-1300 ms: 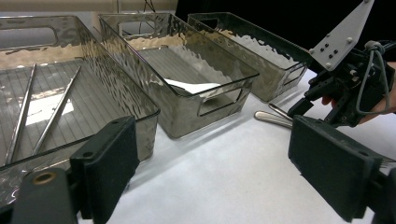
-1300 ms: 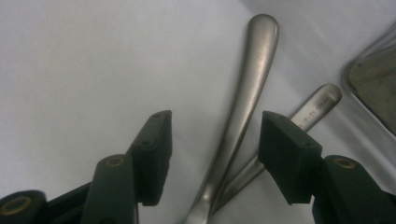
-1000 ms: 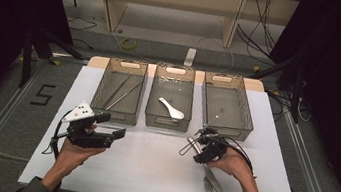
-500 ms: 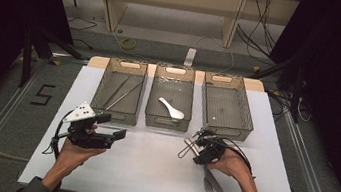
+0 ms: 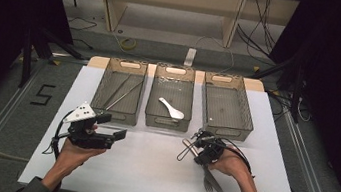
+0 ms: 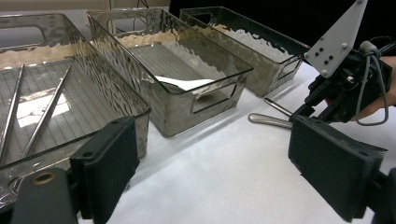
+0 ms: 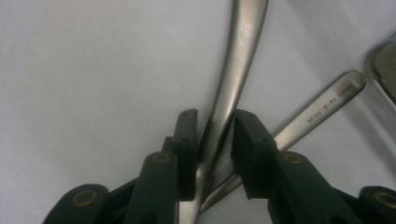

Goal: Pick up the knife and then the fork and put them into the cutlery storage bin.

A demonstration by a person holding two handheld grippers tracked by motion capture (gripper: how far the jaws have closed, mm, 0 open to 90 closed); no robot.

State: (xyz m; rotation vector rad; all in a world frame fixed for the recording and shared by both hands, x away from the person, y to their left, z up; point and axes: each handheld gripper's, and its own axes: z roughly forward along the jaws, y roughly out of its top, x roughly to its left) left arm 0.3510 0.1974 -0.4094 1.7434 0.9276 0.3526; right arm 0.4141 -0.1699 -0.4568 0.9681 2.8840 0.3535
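Observation:
My right gripper (image 5: 200,148) is low over a small heap of steel cutlery on the white table (image 5: 147,173). In the right gripper view its jaws (image 7: 215,126) are shut on a smooth steel handle (image 7: 236,65), which crosses over a second, engraved handle (image 7: 327,102). That handle (image 5: 186,146) sticks out to the left of the gripper. A fork and knife (image 5: 212,182) lie just in front of the person's hand. My left gripper (image 5: 114,124) hovers at the table's left, open and empty (image 6: 233,163), and it looks toward the right gripper (image 6: 308,109).
Three clear bins stand in a row at the back. The left bin (image 5: 123,115) holds two thin metal rods (image 5: 121,91), the middle bin (image 5: 167,124) holds a white spoon (image 5: 171,109), and the right bin (image 5: 227,130) has nothing in it.

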